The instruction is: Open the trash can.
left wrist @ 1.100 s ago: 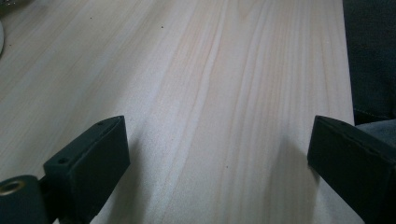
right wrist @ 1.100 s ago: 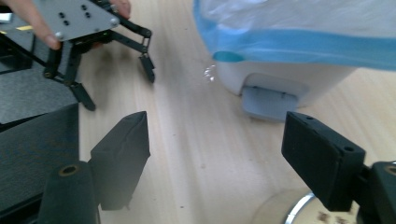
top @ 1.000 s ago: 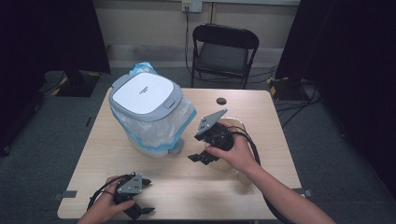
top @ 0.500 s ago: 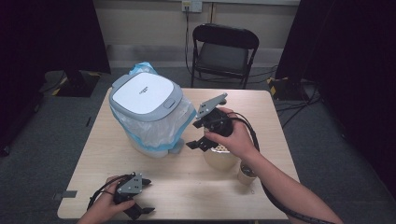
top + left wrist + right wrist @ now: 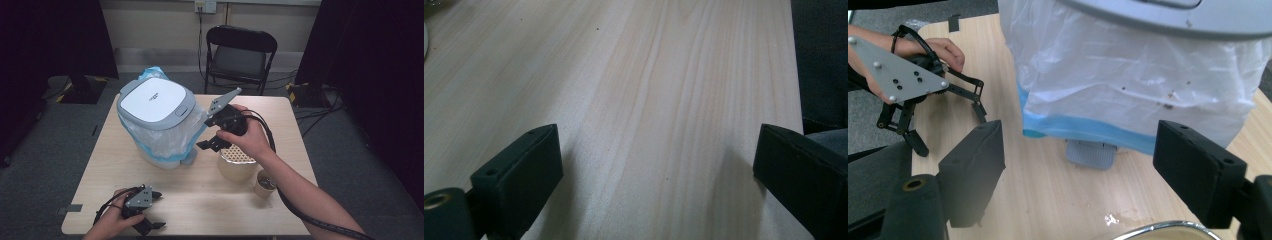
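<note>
- The left gripper (image 5: pixel 150 212) sits low at the near left of the bench (image 5: pixel 200 195), held in the person's left hand (image 5: pixel 112 222), a grey three-cornered plate on its top.
- Its jaws stand spread wide; the left gripper view shows bare pale wood grain between them and nothing pinched.
- It also shows in the right gripper view, far off at the upper left (image 5: pixel 945 112), jaws apart, down against the wood.
- The pedal bin (image 5: pixel 159 120) stands on the left half of the bench, toward the far side, upright, its white and grey lid (image 5: pixel 156 101) shut flat on top.
- A white liner bag with a blue edge (image 5: pixel 165 137) hangs out from under the lid and drapes over the bin's sides; a bunch of it sticks up behind the lid.
- In the right gripper view the bin's grey foot pedal (image 5: pixel 1091 153) juts out at the base, just under the bag's blue band.
- The right gripper (image 5: pixel 207 134) hangs in the air just beside the bin's right side, above the bench, gripped by the right hand (image 5: pixel 247 135).
- Its jaws are spread wide and empty, aimed at the bagged side of the bin and the pedal; I cannot tell whether they touch the bag.
- A cream round pot with a perforated top (image 5: pixel 237 162) stands under that hand, right of the bin.
- A small cup (image 5: pixel 264 184) stands just beside the pot, to its near right.
</note>
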Demonstrator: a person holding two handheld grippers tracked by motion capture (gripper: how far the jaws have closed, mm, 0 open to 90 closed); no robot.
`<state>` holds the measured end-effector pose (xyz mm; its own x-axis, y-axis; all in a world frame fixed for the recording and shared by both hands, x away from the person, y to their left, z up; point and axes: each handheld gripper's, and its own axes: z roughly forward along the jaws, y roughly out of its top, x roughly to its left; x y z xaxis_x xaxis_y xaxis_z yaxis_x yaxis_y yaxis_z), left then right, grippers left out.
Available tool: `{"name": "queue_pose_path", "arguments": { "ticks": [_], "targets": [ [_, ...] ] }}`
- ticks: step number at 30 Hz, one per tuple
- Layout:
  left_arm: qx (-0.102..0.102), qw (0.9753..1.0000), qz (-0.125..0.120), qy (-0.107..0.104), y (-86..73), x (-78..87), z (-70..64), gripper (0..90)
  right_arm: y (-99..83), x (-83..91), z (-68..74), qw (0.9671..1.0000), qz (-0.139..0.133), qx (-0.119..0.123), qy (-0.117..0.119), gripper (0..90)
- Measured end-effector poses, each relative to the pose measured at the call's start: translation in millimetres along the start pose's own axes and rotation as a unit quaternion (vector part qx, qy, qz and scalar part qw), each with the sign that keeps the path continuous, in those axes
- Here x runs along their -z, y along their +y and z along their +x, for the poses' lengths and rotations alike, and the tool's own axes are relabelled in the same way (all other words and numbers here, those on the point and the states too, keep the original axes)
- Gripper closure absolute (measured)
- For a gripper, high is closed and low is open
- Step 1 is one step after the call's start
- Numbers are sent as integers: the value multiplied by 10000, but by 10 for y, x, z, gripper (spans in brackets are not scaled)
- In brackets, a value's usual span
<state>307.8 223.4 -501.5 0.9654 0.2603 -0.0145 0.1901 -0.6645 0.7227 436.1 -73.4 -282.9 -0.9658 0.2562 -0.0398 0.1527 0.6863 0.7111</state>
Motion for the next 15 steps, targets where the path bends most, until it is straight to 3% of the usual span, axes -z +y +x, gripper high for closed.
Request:
{"name": "queue_pose_path", "arguments": {
  "ticks": [6,15],
  "targets": [
    [-3,10000,-1,-1,0,0,0,50,98,9,-66,10000,-24,85,-21,202],
    [-3,10000,3,-6,0,0,1,49,171,-14,-147,9999,-142,18,-6,197]
  ]
}}
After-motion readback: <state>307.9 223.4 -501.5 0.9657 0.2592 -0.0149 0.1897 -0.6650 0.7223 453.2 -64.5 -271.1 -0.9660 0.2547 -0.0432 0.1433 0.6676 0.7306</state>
